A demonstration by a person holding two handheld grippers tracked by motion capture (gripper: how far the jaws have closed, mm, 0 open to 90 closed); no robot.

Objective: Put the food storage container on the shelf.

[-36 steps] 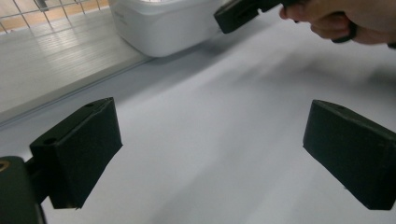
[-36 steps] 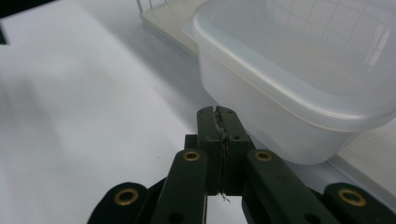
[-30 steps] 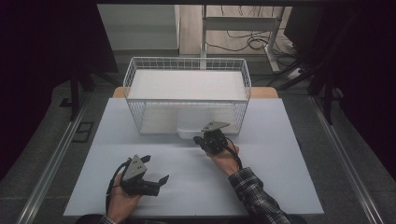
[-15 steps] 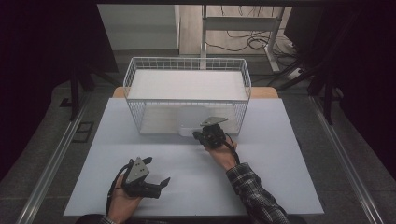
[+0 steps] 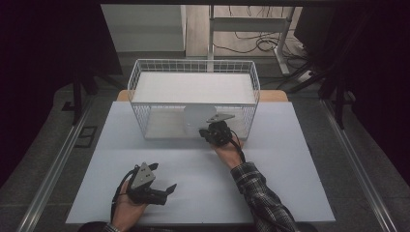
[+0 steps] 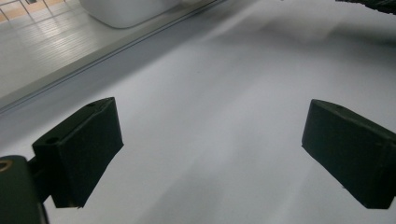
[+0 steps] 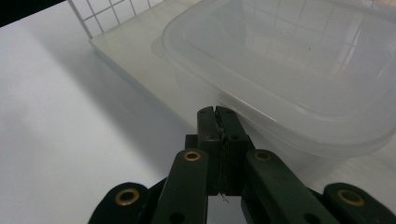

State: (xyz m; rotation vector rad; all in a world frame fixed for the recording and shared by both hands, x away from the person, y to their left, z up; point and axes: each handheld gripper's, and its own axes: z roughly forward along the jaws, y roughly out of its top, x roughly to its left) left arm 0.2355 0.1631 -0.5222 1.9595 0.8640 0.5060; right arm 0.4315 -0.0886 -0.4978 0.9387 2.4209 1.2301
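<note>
We see the clear plastic tub (image 7: pixel 299 79) on the floor of the wire basket (image 5: pixel 145 82), at its open front side, rim up, its long axis running across the basket. Our right gripper (image 7: pixel 218 114) points at the tub's near wall just below the rim, jaws pressed flat together, holding nothing. Our left gripper (image 6: pixel 210 154) lies low over the white table (image 5: pixel 290 164), well apart, jaws spread wide, empty.
</note>
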